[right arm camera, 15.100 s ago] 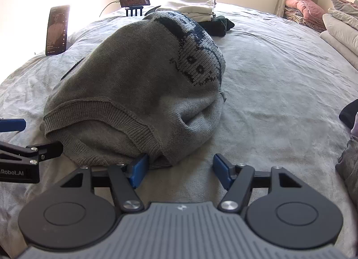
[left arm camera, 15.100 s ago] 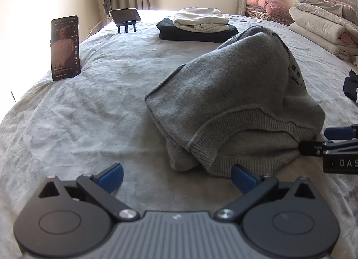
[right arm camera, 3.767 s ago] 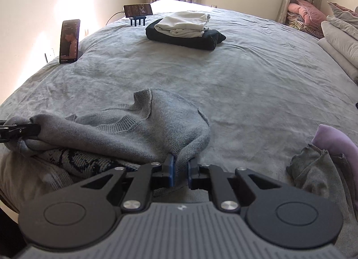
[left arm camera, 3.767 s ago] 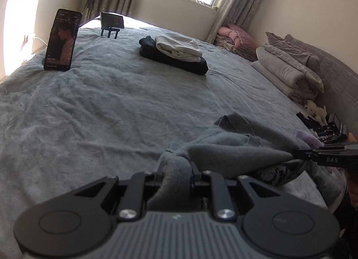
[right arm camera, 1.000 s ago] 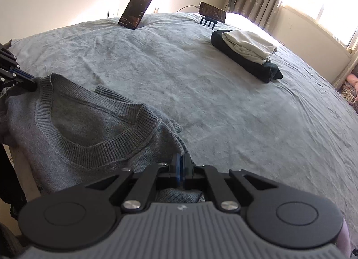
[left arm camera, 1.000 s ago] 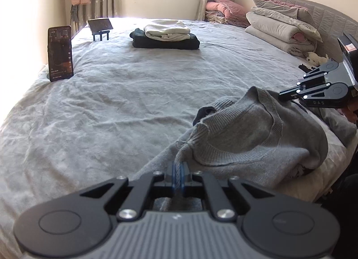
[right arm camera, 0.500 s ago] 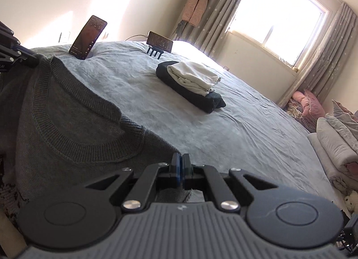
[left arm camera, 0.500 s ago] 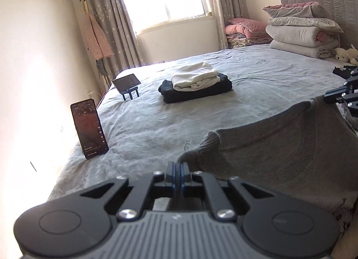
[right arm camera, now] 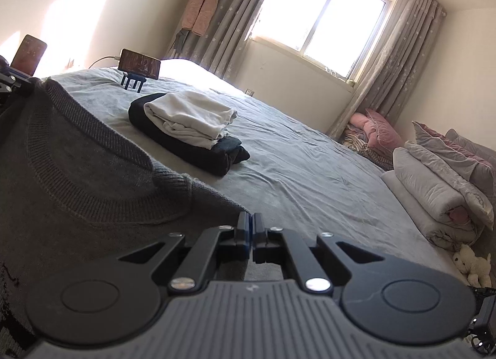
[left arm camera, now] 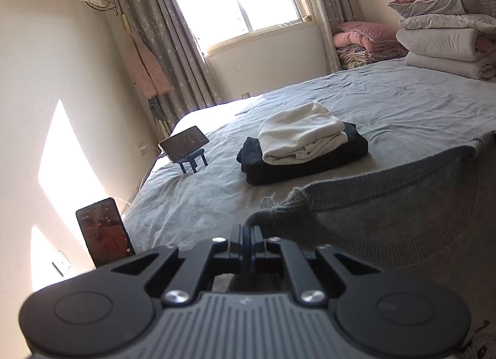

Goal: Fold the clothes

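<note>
A grey knit sweater point(left arm camera: 403, 219) hangs stretched between my two grippers above the near edge of the bed, its ribbed neckline facing me. My left gripper point(left arm camera: 246, 231) is shut on one shoulder of it. My right gripper point(right arm camera: 251, 225) is shut on the other shoulder, and the sweater point(right arm camera: 77, 172) spreads away to the left of it. In the right wrist view the left gripper point(right arm camera: 12, 83) shows at the far left edge, clamped on the knit. The sweater's lower part is hidden below both views.
A folded white garment point(left arm camera: 300, 138) lies on a folded dark one point(left arm camera: 310, 163) mid-bed. A phone on a blue stand point(left arm camera: 184, 143) and an upright phone point(left arm camera: 104, 231) stand at the left edge. Folded quilts point(right arm camera: 434, 185) and a plush toy point(right arm camera: 471, 262) lie at the right.
Both grippers have risen and drawn apart with the sweater, which went from a slack heap to a stretched sheet. Both views now tilt up toward the window.
</note>
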The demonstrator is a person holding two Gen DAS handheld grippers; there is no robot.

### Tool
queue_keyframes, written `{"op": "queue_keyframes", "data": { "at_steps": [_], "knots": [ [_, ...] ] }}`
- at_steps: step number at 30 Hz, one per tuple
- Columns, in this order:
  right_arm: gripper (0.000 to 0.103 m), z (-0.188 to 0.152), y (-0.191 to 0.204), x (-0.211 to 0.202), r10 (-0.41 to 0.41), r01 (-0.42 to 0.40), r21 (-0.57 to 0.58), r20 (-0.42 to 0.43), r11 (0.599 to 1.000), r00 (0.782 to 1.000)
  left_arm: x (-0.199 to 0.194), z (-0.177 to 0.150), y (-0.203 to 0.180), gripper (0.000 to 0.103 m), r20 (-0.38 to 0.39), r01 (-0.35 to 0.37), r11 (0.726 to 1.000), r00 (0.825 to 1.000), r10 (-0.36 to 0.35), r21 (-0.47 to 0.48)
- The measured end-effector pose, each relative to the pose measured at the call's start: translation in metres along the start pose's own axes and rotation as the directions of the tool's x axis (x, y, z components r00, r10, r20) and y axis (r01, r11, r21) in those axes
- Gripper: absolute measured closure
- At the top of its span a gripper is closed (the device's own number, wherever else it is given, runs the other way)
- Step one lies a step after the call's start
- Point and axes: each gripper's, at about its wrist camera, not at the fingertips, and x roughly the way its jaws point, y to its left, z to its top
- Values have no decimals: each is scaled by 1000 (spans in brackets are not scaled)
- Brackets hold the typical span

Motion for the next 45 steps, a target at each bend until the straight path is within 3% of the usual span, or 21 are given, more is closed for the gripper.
{"op": "queue_keyframes", "data": {
  "at_steps": [5,13,24,29,33,36,38,45],
  "knots": [
    [101,12,-4,48,-77,77,12,3,997,997,52,23,-13,99,18,-41,999,999,41,21],
    [102,16,8,136,-166,167,13,-23,986,986,145,34,-30,99,-27,-80,997,996,80,-9],
    [102,-1,27,219,-127,131,26,-135,991,983,240,12,-47,98,-117,-95,994,989,88,-53],
    [103,-4,24,240,-76,87,39,-217,995,973,253,13,-51,98,-137,-99,994,986,91,-53],
    [99,-2,34,238,-97,95,-19,-225,995,970,253,16,-55,98,-140,-108,993,985,102,-36],
    [93,1,30,226,-68,74,16,-231,997,971,244,19,-49,87,-130,-90,995,988,83,-48],
    [92,3,24,215,-44,58,54,-241,997,970,233,20,-45,71,-134,-81,995,988,72,-58],
    [87,5,13,172,16,12,99,-272,995,962,192,16,-34,62,-192,-24,996,981,7,-84]
  ]
}}
